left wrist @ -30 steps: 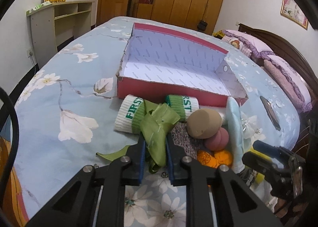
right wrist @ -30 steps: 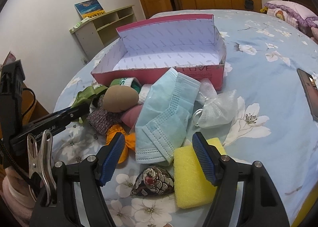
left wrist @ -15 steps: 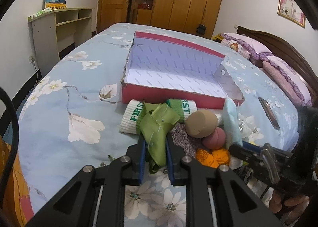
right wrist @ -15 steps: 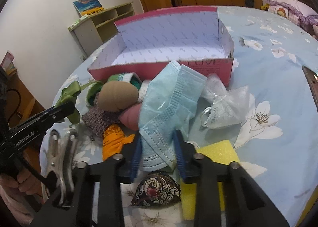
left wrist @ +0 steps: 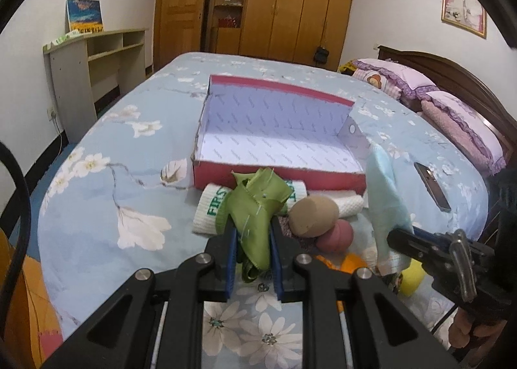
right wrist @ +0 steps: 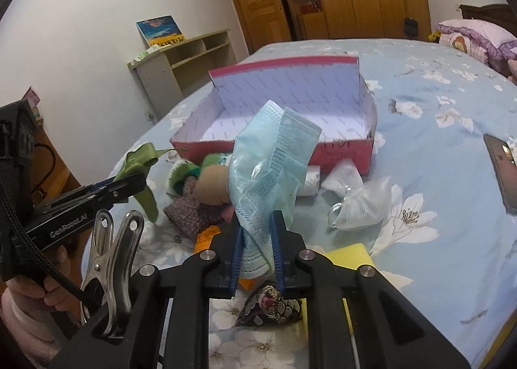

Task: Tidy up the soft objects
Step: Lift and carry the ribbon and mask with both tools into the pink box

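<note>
A: Why are both tools raised over the pile?

B: Each has one soft item. The left tool [left wrist: 251, 254] is clamped tight on the green ribbon [left wrist: 255, 207], which stands up out of its jaws. The right tool [right wrist: 256, 251] has just been closing, and the blue face mask [right wrist: 269, 172] is now pinched between its pads, hanging clear of the heap.

A: And the box?

B: The pink box [left wrist: 278, 176] sits open and empty on the bed [left wrist: 97, 194], just behind the pile, so I judge both items are bound for it.

A: What's left?

B: The rolled sock [left wrist: 210, 210], tan sponge [left wrist: 313, 217], pink ball [left wrist: 334, 235], mesh pouch [right wrist: 358, 197], yellow sponge [right wrist: 350, 256] and patterned pouch [right wrist: 269, 306] lie on the bed. An orange thing is mostly hidden; I can't tell what it is.
</note>
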